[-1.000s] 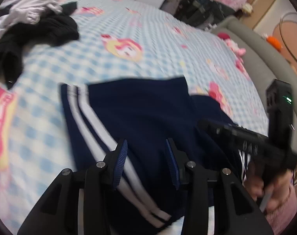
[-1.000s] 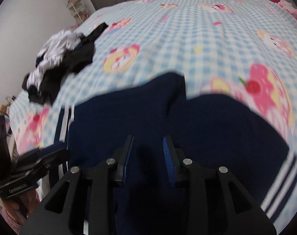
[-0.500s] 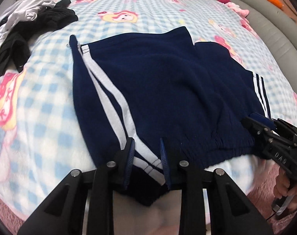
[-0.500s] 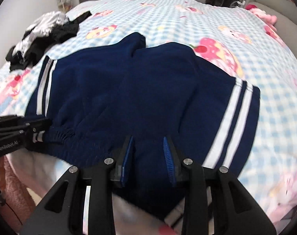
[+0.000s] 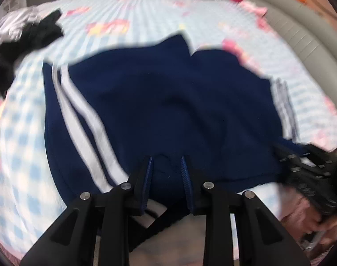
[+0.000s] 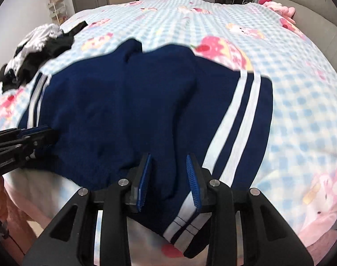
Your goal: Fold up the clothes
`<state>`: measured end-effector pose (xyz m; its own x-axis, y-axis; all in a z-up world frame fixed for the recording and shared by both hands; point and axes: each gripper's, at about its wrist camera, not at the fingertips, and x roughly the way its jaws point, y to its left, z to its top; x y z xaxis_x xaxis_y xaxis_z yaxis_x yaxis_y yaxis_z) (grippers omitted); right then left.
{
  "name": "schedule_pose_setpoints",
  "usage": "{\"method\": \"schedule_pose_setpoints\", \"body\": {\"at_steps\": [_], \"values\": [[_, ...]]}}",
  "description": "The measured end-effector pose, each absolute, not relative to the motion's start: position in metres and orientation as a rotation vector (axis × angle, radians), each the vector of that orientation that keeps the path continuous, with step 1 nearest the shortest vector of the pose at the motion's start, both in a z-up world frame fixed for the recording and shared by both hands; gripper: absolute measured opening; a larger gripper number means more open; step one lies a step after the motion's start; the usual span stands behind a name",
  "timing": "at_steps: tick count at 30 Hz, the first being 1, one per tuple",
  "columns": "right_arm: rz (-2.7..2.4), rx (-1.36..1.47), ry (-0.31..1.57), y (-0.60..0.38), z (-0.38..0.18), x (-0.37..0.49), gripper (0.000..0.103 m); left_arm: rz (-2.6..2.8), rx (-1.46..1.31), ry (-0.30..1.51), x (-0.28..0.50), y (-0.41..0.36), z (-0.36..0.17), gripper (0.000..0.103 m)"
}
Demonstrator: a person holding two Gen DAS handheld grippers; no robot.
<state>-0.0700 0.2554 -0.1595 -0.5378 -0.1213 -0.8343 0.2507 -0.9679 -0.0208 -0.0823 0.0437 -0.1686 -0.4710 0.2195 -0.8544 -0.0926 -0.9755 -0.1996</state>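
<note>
Navy shorts [image 5: 168, 102] with white side stripes lie spread on the checked bedspread, waistband toward me at the bed's near edge. My left gripper [image 5: 166, 161] is shut on the waistband near the left stripes. In the right wrist view the shorts [image 6: 124, 110] fill the middle. My right gripper [image 6: 168, 161] is shut on the waistband beside the right stripes [image 6: 235, 122], and a striped corner hangs below its fingers. Each gripper shows at the edge of the other's view: the right gripper [image 5: 306, 161] and the left gripper [image 6: 24, 139].
A heap of black and grey clothes [image 6: 39, 44] lies at the far left of the bed. The blue checked bedspread [image 6: 301, 110] stretches beyond and to the right of the shorts. A grey padded bed frame [image 5: 301, 33] curves along the right. A hand [image 5: 312, 219] holds the right gripper.
The shorts were drawn toward the near bed edge and spread flat. The left gripper's fingers narrowed onto the waistband and shifted right of the stripes. The left view is blurred by motion.
</note>
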Motion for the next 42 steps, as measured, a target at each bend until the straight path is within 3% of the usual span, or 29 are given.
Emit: {"method": "schedule_pose_setpoints", "body": {"at_steps": [4, 9, 13, 19, 24, 30, 42], "values": [[-2.542, 1.352, 0.213, 0.26, -0.148, -0.06, 0.033, 2.527, -1.523, -0.169, -0.07, 0.042, -0.161, 0.03], [-2.58, 1.326, 0.164, 0.283, -0.123, -0.079, 0.033, 2.55, -1.426, -0.255, -0.082, 0.045, -0.133, 0.046], [-2.601, 1.363, 0.223, 0.291, -0.128, -0.099, 0.033, 2.553, -1.359, -0.199, -0.104, 0.069, -0.124, 0.046], [-2.551, 1.46, 0.269, 0.295, -0.162, -0.076, 0.034, 2.448, -1.523, -0.078, -0.114, 0.107, -0.163, 0.046], [-2.516, 1.452, 0.291, 0.294, -0.136, -0.074, 0.034, 2.422, -1.512, -0.106, -0.096, 0.101, -0.16, 0.046], [-2.588, 1.315, 0.274, 0.298, -0.093, -0.134, 0.037, 2.477, -1.401, -0.13, -0.126, 0.103, -0.127, 0.046], [-2.569, 1.462, 0.305, 0.323, -0.16, -0.163, 0.038, 2.388, -1.551, -0.001, -0.175, 0.156, -0.163, 0.047]]}}
